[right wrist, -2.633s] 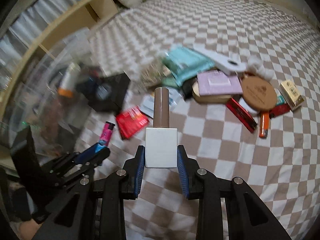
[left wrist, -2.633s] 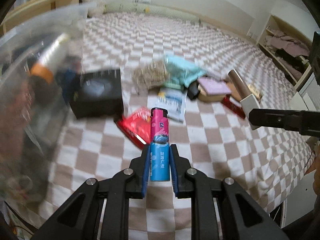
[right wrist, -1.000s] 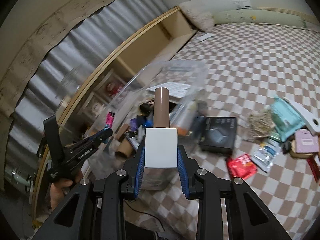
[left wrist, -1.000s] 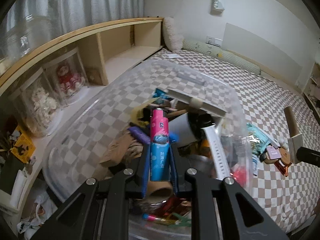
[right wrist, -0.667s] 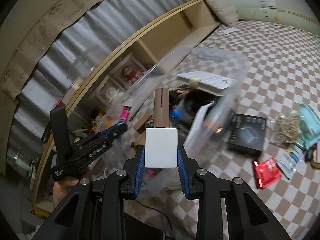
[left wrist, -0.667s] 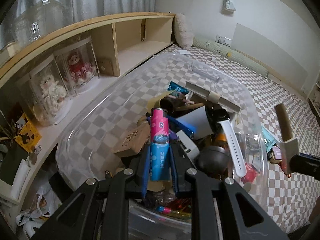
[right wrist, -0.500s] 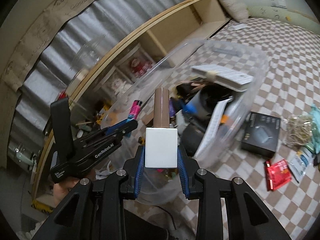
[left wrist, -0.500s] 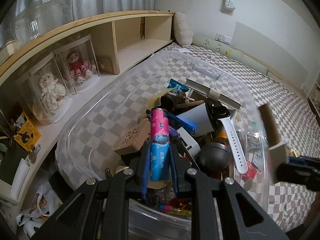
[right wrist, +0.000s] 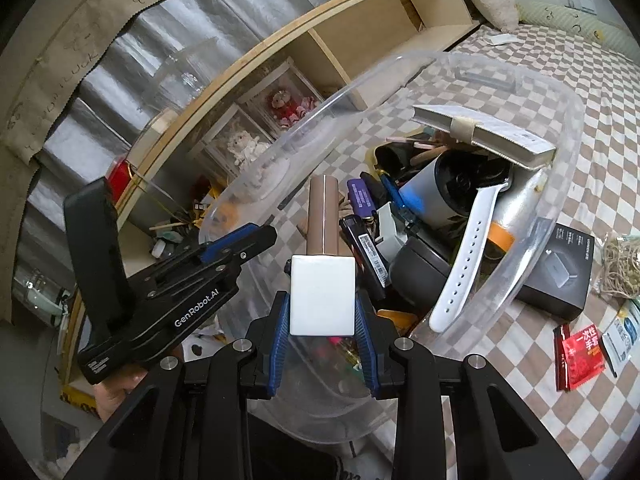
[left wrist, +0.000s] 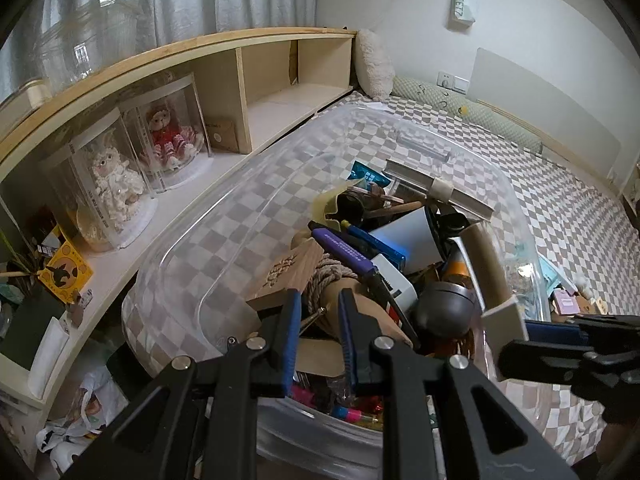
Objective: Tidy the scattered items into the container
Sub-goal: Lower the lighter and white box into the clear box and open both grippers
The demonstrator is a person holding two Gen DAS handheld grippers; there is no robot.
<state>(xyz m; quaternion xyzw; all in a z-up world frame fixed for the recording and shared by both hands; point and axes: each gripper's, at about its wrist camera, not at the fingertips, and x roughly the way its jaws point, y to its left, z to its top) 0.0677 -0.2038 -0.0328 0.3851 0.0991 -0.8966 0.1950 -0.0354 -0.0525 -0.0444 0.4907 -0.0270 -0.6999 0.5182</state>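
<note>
A clear plastic tub (left wrist: 192, 280) (right wrist: 560, 184) holds many items: a notebook (right wrist: 484, 136), a white watch strap (right wrist: 468, 256), a purple tube (left wrist: 344, 246) and a wooden block (left wrist: 286, 276). My left gripper (left wrist: 318, 300) hangs over the tub's near end, open and empty; it shows in the right wrist view (right wrist: 236, 242). My right gripper (right wrist: 322, 312) is shut on a white bottle with a brown cap (right wrist: 322, 276), held above the tub's near rim; the bottle also shows in the left wrist view (left wrist: 502, 308).
A black box (right wrist: 560, 276), a red sachet (right wrist: 580, 356) and a twine bundle (right wrist: 620, 264) lie on the checkered bed beside the tub. A wooden shelf (left wrist: 256, 92) with doll display cases (left wrist: 112, 184) stands to the left.
My left gripper has opened and the pink and blue tube has left its jaws. My right gripper has brought the white bottle closer over the tub.
</note>
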